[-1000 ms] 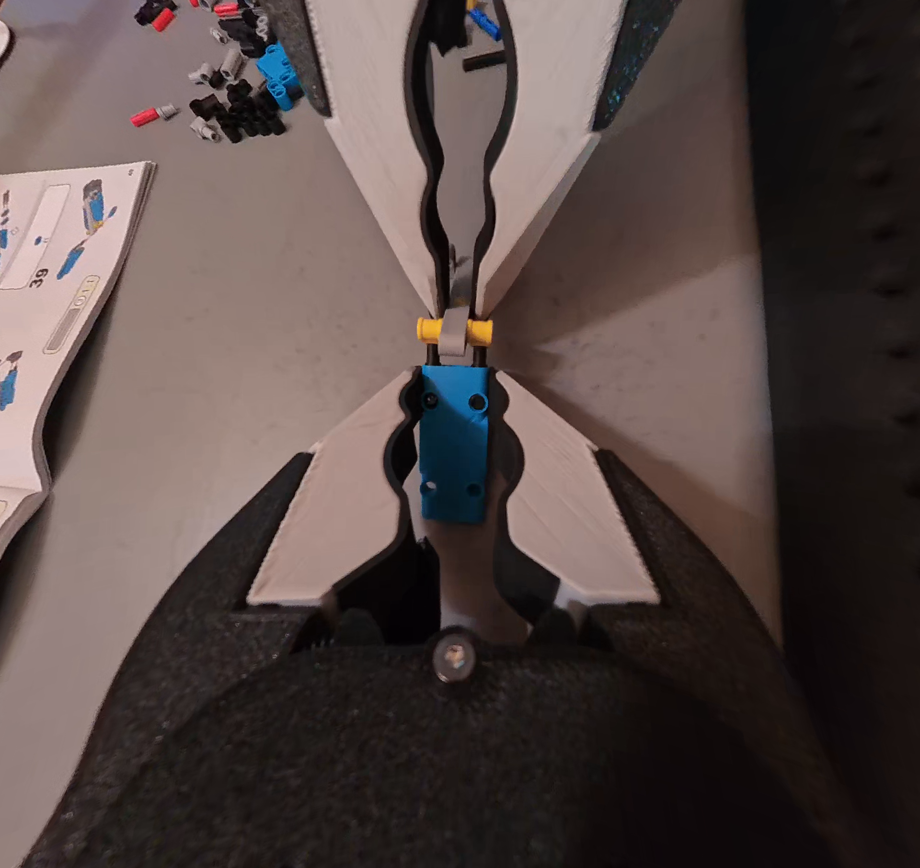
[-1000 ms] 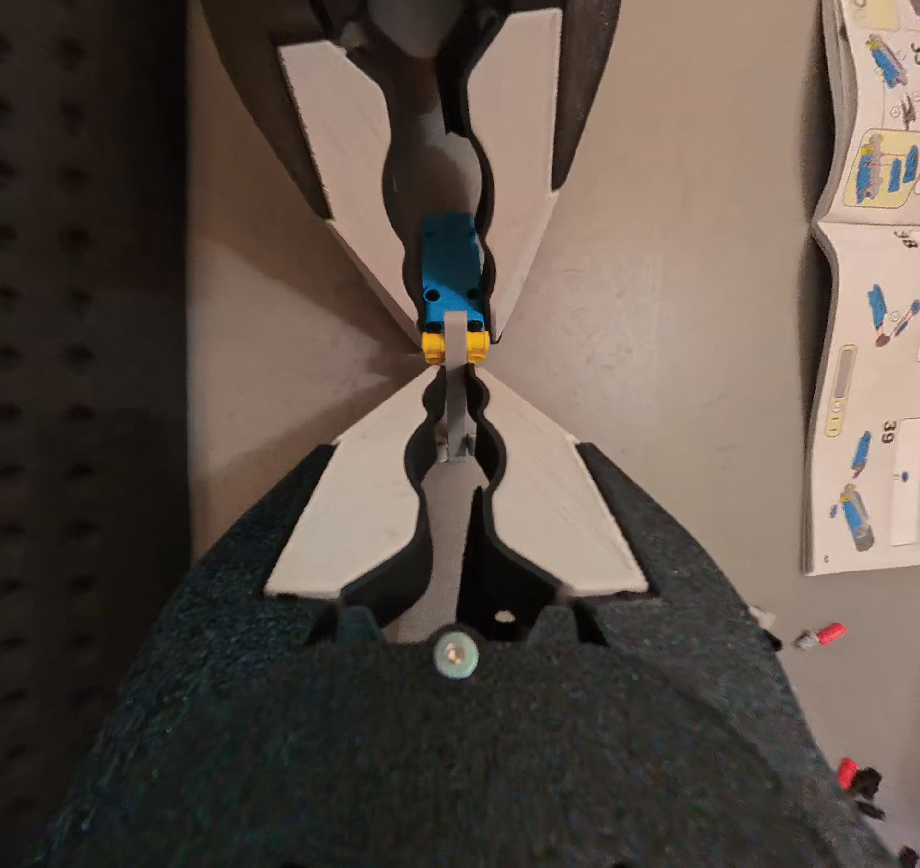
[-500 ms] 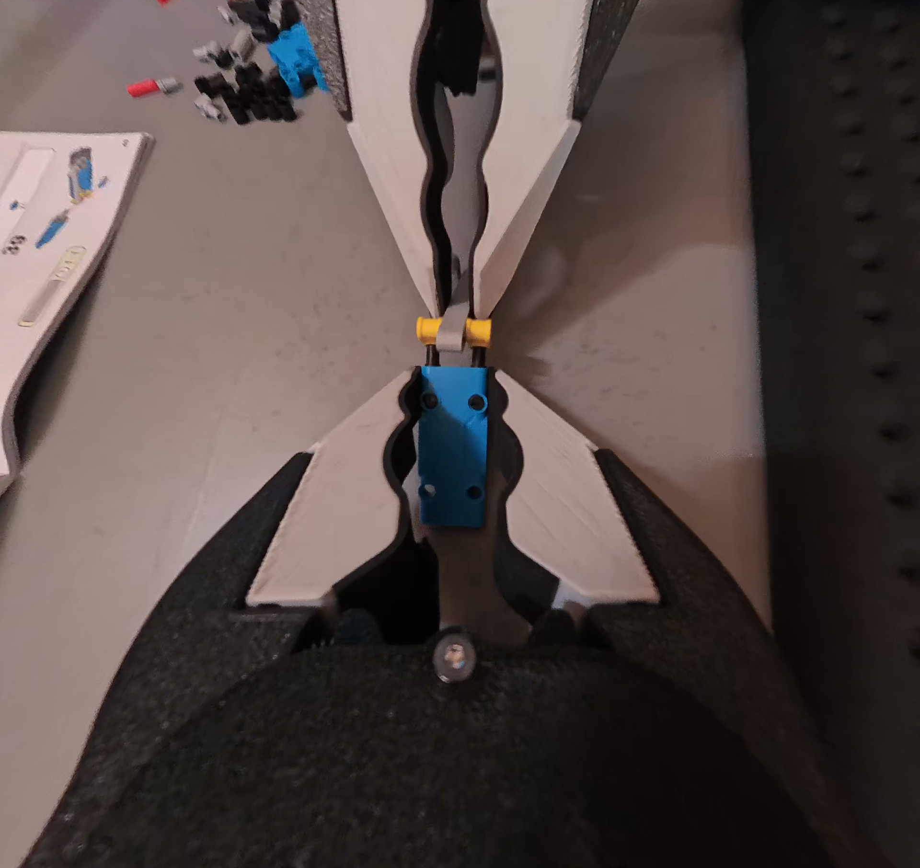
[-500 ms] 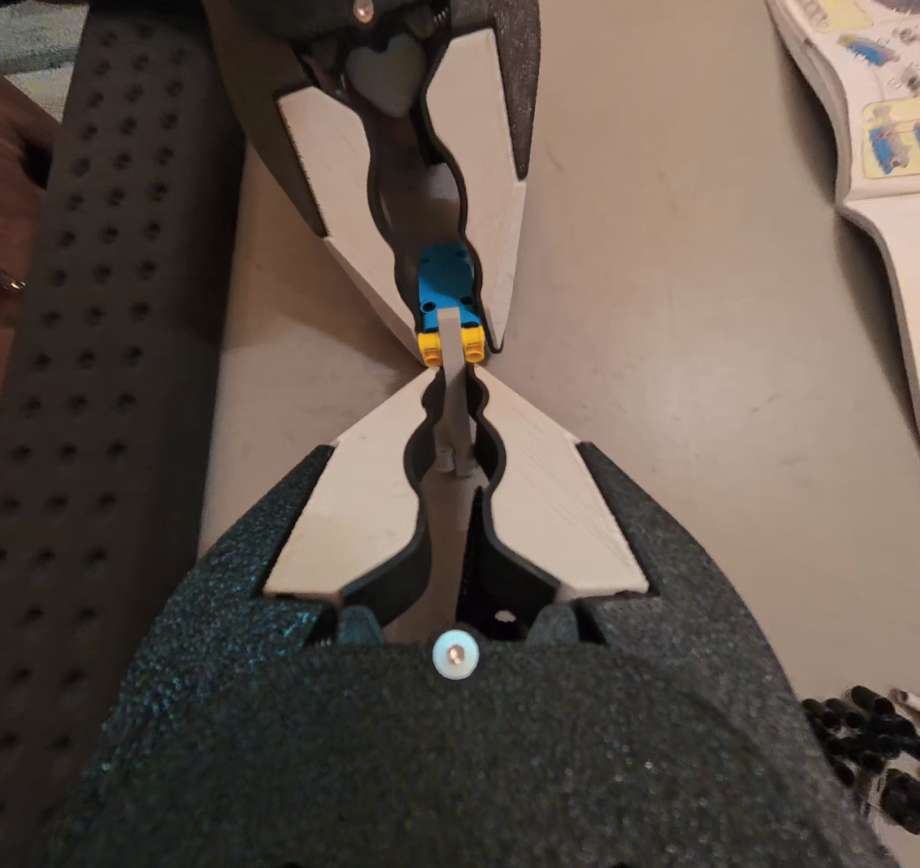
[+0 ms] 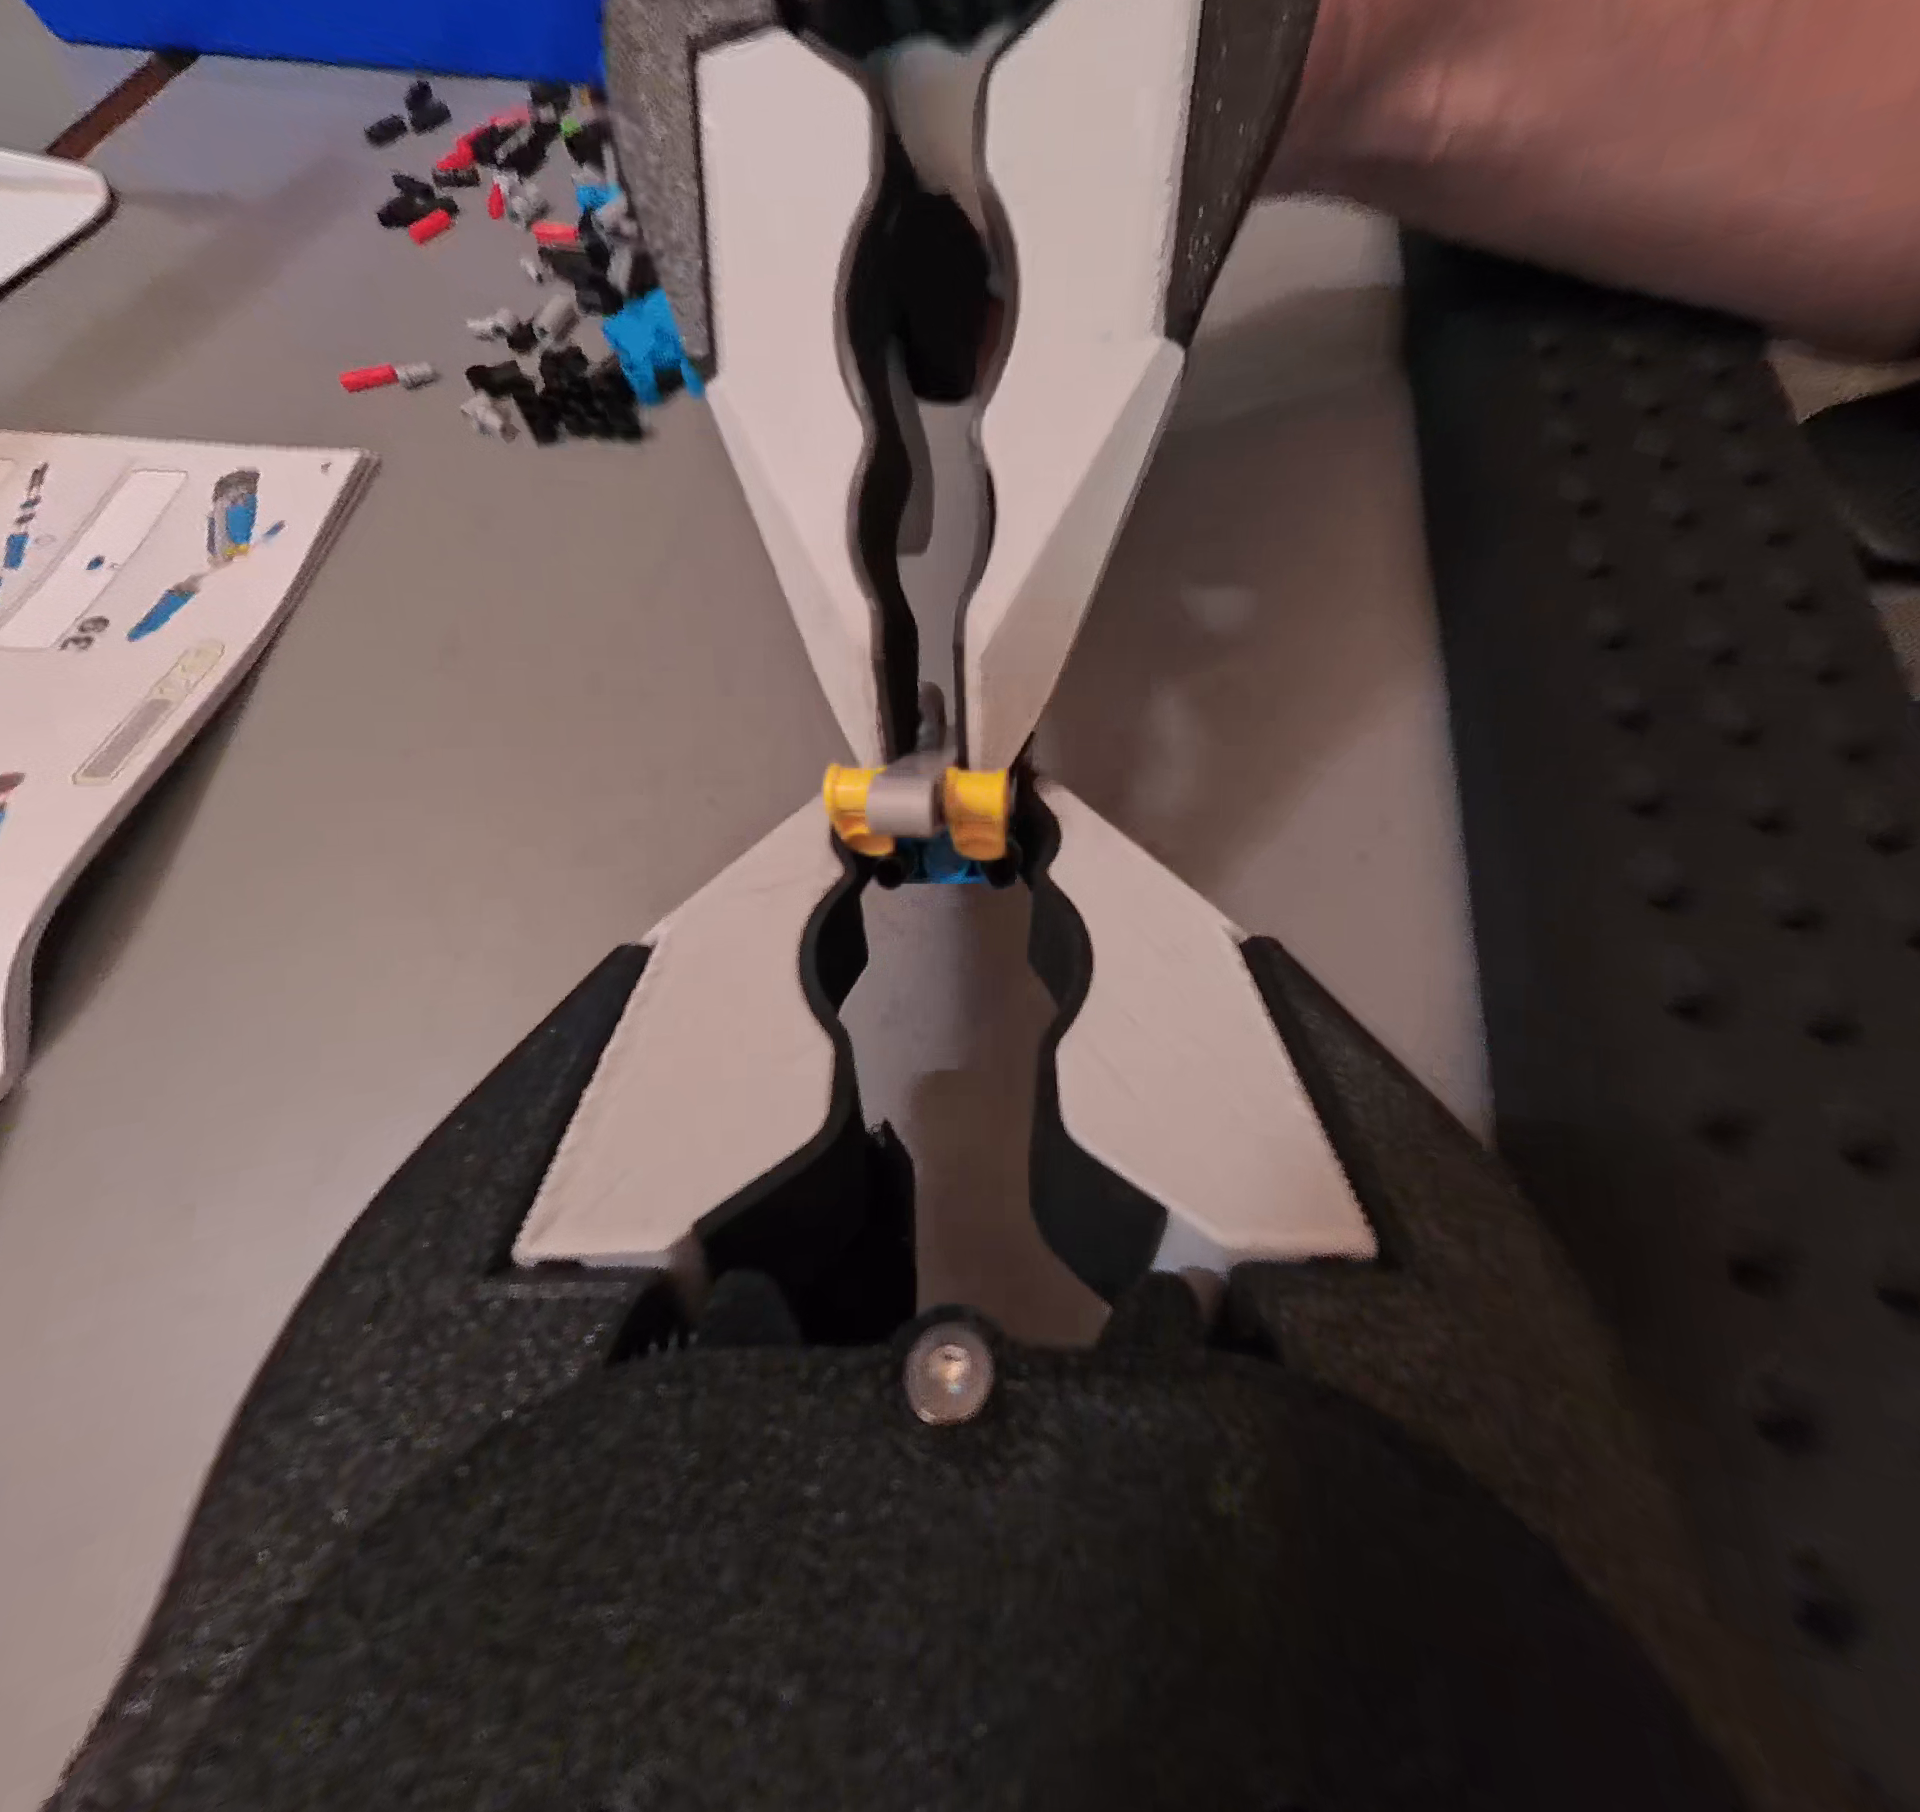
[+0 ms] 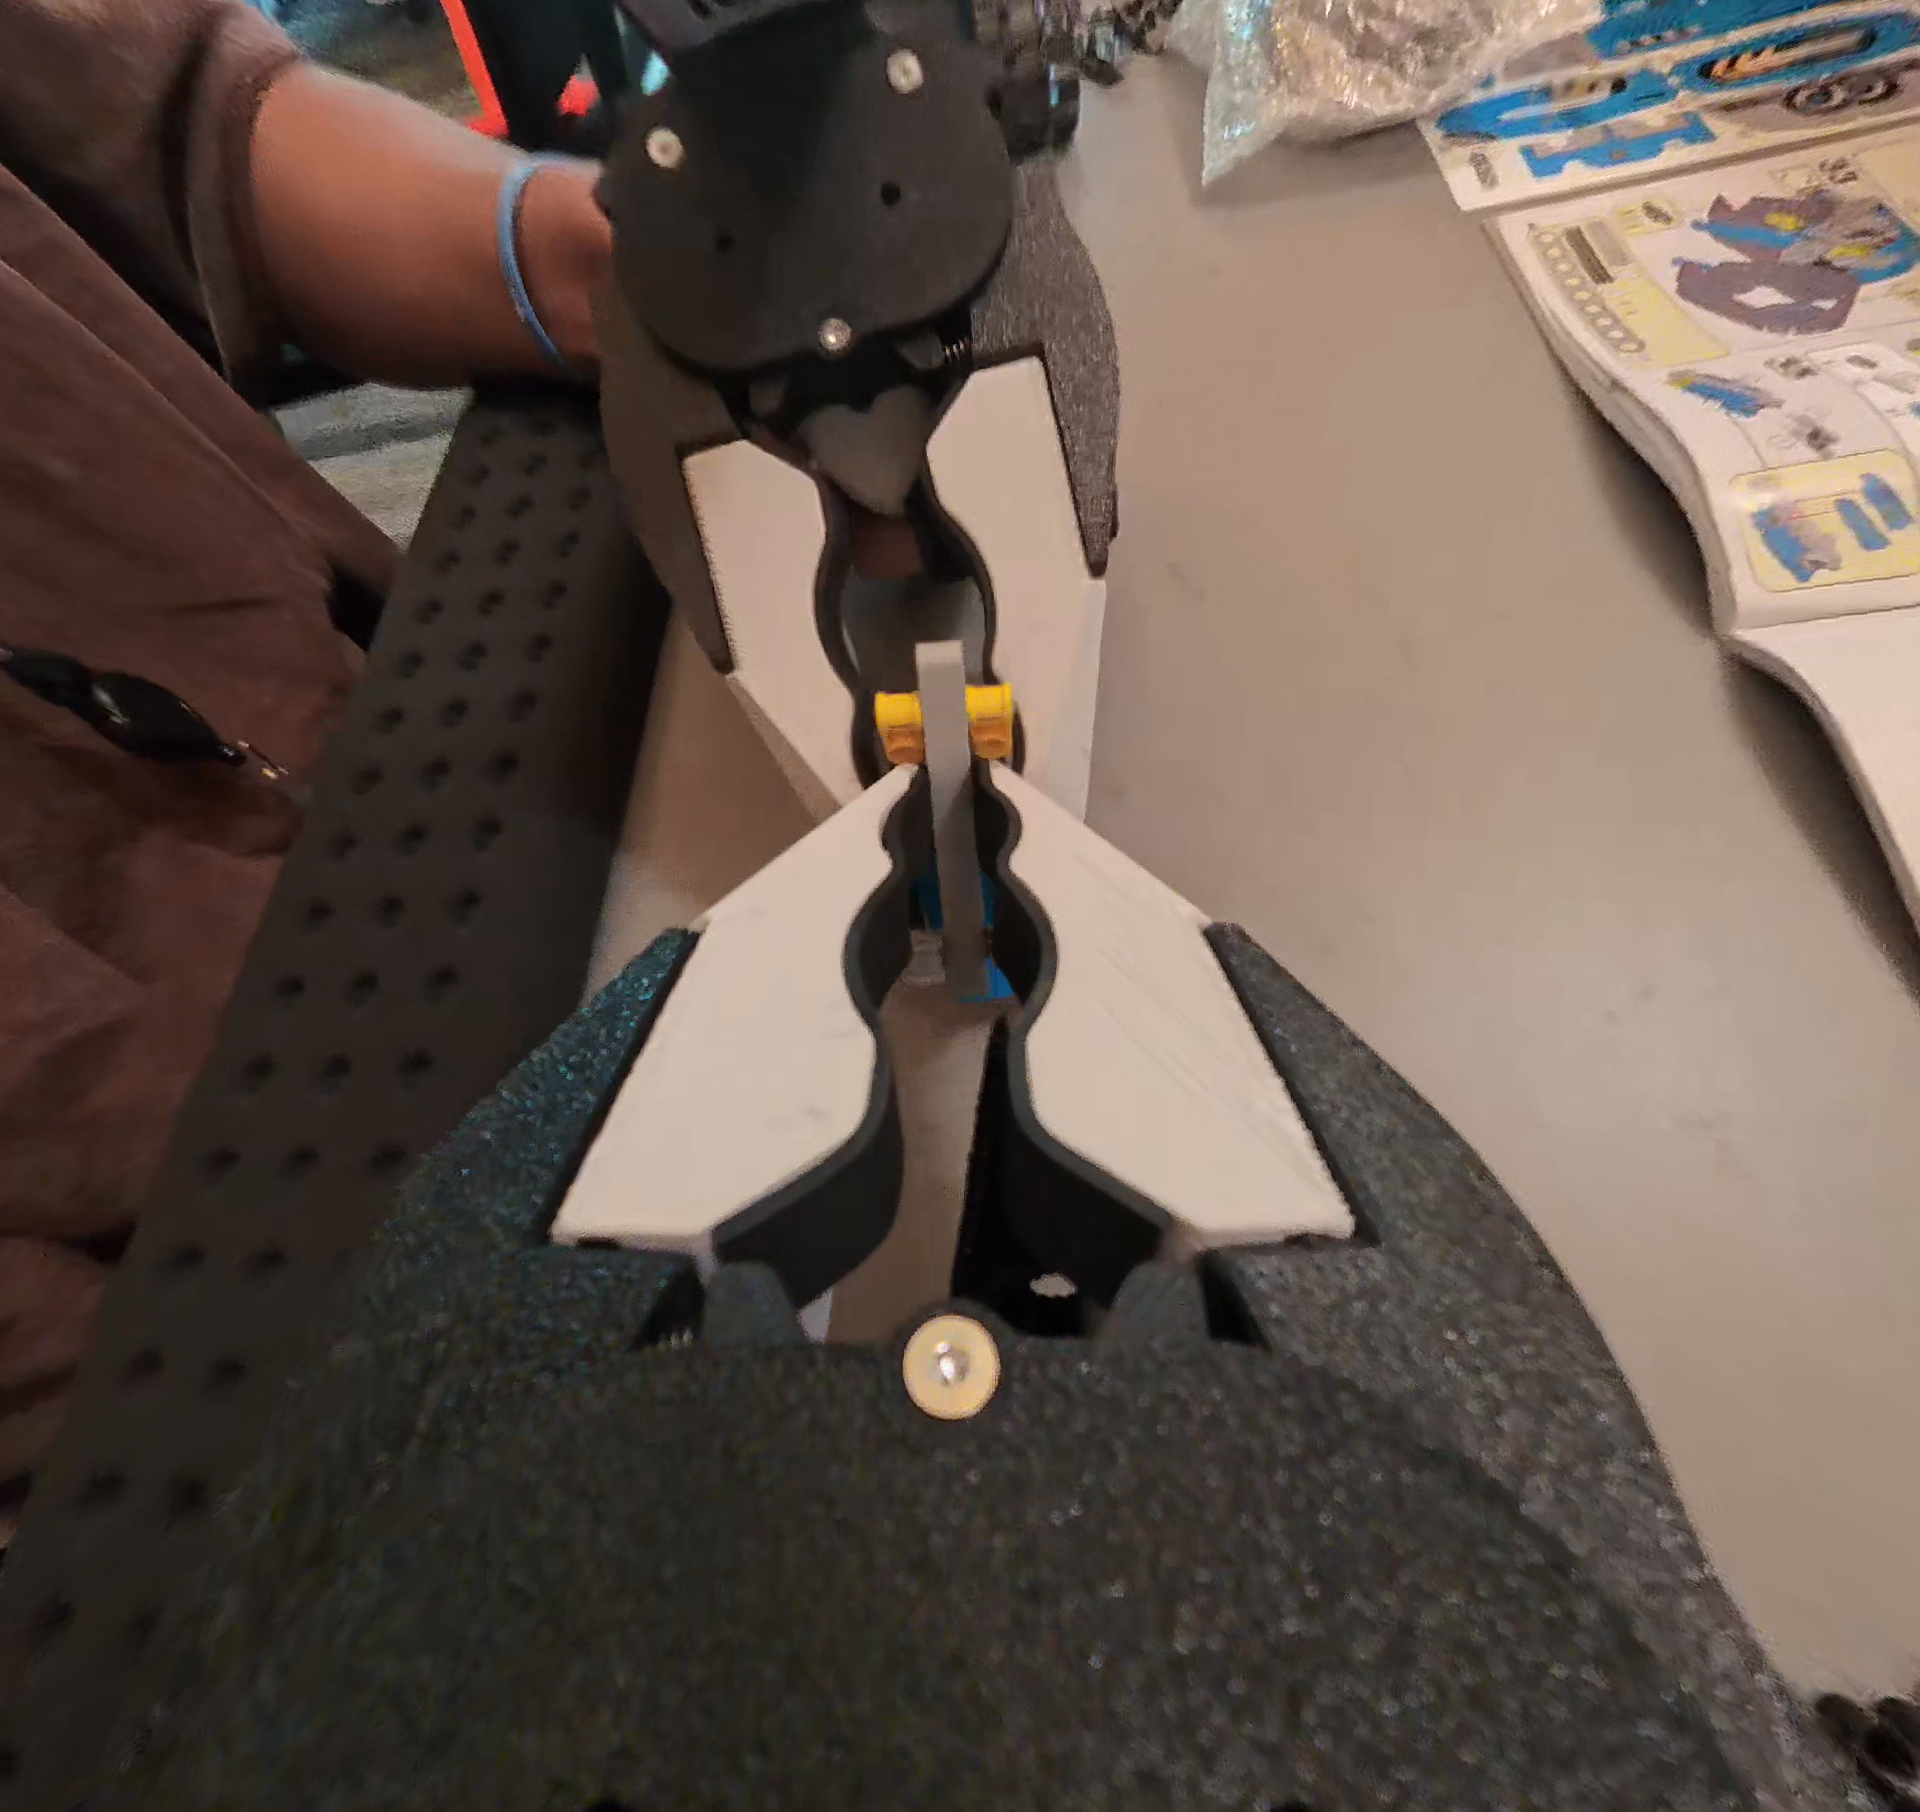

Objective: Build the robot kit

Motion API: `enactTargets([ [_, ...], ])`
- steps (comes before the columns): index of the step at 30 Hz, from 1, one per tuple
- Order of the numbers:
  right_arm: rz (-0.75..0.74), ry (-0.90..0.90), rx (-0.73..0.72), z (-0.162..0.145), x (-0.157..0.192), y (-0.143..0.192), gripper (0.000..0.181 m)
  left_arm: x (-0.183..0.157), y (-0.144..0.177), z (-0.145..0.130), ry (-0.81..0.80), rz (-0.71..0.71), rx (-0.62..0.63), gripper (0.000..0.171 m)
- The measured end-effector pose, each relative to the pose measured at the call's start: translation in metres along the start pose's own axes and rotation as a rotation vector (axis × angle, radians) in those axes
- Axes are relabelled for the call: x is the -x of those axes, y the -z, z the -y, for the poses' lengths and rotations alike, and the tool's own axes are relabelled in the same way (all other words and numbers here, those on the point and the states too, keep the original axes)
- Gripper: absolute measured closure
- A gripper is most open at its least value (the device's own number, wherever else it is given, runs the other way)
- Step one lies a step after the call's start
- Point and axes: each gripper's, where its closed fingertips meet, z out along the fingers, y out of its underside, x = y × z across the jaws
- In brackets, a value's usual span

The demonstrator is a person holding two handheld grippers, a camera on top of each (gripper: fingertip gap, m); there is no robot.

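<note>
From my remote station, left to right: an open instruction booklet [image 5: 156, 619] lies flat on the grey table [image 5: 520, 723], with a scatter of small black, red and blue parts [image 5: 551, 308] beyond it. My left gripper [image 5: 935, 863] is clamped on a blue block [image 5: 940, 867] — 2 yellow pegs [image 5: 971, 796] project from it. My right gripper [image 6: 951, 775], tip to tip with it, pinches a grey beam [image 6: 951, 806] seated between those pegs. A perforated black mat [image 5: 1662, 827] borders the right.
</note>
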Motion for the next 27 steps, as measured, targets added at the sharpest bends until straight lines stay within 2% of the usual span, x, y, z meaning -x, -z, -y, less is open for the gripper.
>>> enactTargets([
  [2, -0.007, 0.01, 0.029, -0.007, -0.001, -0.006, 0.174, 0.001, -0.002, -0.009, -0.02, 0.017, 0.048, 0.146],
  [10, -0.027, 0.02, 0.033, -0.011, -0.005, -0.009, 0.174, 0.004, -0.002, -0.011, 0.011, 0.006, 0.057, 0.147],
  [18, 0.036, -0.068, -0.093, 0.001, -0.004, 0.004, 0.173, 0.004, 0.011, 0.008, 0.082, -0.039, -0.068, 0.147],
  [23, -0.043, -0.045, 0.036, -0.026, -0.014, 0.003, 0.173, 0.008, 0.014, 0.009, 0.094, -0.028, -0.081, 0.147],
  [27, -0.038, -0.042, 0.059, -0.03, -0.013, 0.001, 0.173, 0.01, 0.011, 0.004, 0.091, -0.023, -0.054, 0.146],
])
